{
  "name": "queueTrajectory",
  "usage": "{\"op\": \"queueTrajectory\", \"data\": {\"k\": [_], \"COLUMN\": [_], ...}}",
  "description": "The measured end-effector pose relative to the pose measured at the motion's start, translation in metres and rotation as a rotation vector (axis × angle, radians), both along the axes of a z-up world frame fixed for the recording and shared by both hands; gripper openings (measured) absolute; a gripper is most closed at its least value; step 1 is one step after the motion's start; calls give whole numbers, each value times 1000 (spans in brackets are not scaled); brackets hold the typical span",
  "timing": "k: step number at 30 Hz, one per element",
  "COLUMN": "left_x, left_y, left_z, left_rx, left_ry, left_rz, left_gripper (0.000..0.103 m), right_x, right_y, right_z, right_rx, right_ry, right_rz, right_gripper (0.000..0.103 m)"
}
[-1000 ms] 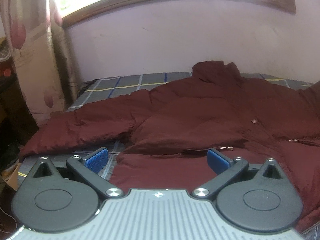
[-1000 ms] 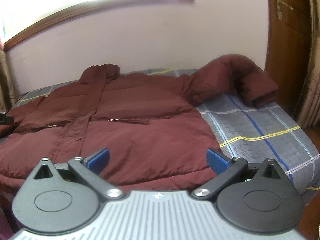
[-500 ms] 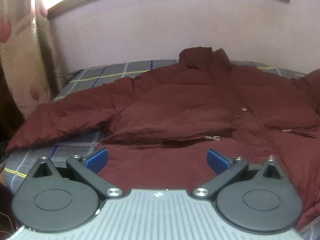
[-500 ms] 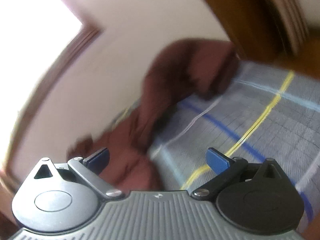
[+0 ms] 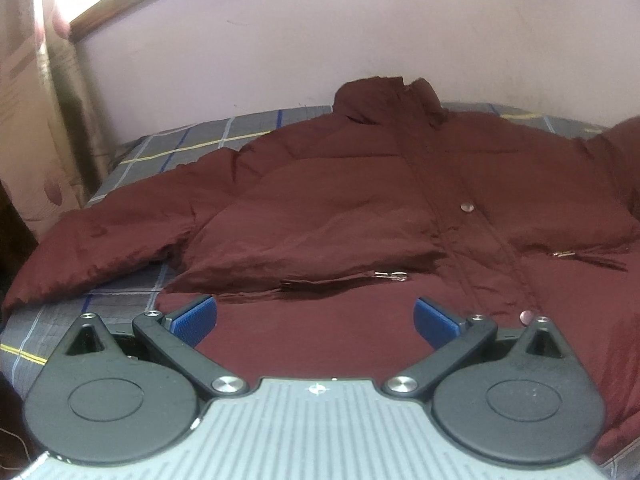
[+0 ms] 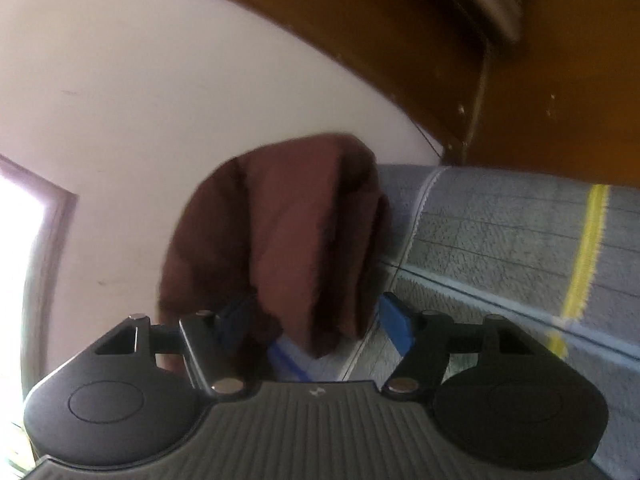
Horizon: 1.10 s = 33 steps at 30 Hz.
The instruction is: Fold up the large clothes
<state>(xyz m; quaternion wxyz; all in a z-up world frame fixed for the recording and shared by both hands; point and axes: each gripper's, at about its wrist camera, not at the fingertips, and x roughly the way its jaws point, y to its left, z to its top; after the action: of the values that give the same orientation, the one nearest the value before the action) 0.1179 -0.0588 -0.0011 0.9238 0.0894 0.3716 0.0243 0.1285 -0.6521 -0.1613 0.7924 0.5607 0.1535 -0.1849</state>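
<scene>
1. The right wrist view is rolled and motion-blurred; the maroon jacket's sleeve (image 6: 292,232) reads as a soft dark mass, and whether the pads press it cannot be told
2. In the left wrist view the jacket's right sleeve is cut off at the frame edge, and its hem lies hidden under the gripper body
3. Left gripper (image 5: 316,318): tilted down over the lower front panel, jaws spread wide, nothing between the blue pads
4. Right gripper (image 6: 316,322): rolled sideways, jaws just closing, sleeve cuff between the blue pads (image 6: 394,322)
5. Jacket (image 5: 360,200): puffy, quilted, matte maroon, front up with collar toward the wall, metal snaps and zip pulls showing, spread flat on the bed (image 5: 132,288)
6. Bed cover: grey plaid weave with blue, white and yellow lines
</scene>
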Motion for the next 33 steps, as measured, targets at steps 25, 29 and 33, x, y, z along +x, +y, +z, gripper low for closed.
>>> {"op": "queueTrajectory", "data": {"k": [25, 29, 33], "left_x": [-5, -14, -24], "left_y": [64, 84, 105], "left_z": [2, 8, 9], "left_rx": [-118, -142, -156], "left_ry": [14, -11, -28], "left_rz": [85, 101, 119], "left_gripper": [103, 103, 103], "right_x": [78, 118, 161], "right_y": [133, 227, 329], "right_z": [331, 348, 331], "right_rx": [-608, -593, -525], "right_ry": [-267, -336, -366], "right_rz": [308, 465, 629], "right_gripper": [10, 9, 10]}}
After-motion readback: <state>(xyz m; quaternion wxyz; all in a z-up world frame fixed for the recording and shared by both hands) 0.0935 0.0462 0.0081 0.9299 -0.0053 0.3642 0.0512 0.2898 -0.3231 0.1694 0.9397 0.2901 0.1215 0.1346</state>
